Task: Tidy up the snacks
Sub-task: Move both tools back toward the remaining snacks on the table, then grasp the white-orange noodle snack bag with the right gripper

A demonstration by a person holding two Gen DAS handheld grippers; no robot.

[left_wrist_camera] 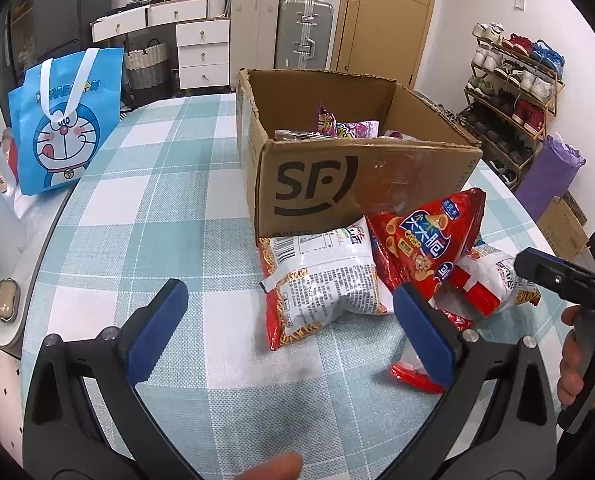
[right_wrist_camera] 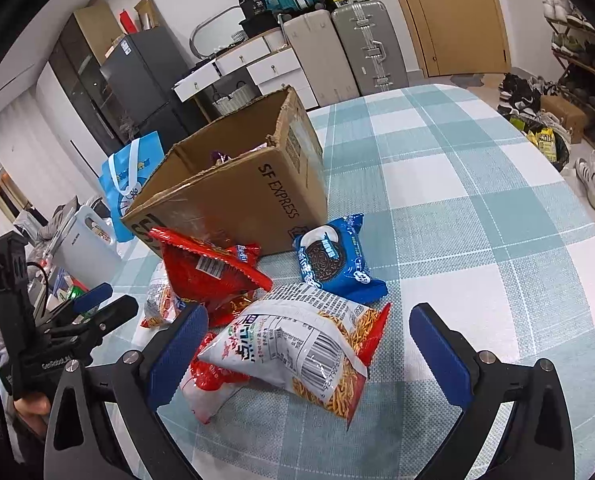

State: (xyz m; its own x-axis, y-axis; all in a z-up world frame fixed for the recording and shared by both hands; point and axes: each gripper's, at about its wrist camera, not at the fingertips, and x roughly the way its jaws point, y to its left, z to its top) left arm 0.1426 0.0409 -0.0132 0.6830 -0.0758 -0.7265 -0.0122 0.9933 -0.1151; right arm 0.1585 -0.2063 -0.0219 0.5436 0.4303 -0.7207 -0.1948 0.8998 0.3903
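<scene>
Now | left hand-held gripper [left_wrist_camera: 287,320] is hovering wide apart above the tabletop [left_wrist_camera: 169,200], gripping nothing | right hand-held gripper [right_wrist_camera: 309,344] is gaping around a white noodle-snack bag [right_wrist_camera: 297,352], not clamping | other snack packs are lying beside the cardboard box [left_wrist_camera: 337,184].

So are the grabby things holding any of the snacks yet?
No, nothing is held. The left hand-held gripper is open over the tablecloth, and the right hand-held gripper is open around the white noodle-snack bag without squeezing it.

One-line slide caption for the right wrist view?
Open right gripper poised over white noodle-snack bag beside cardboard box.
</scene>
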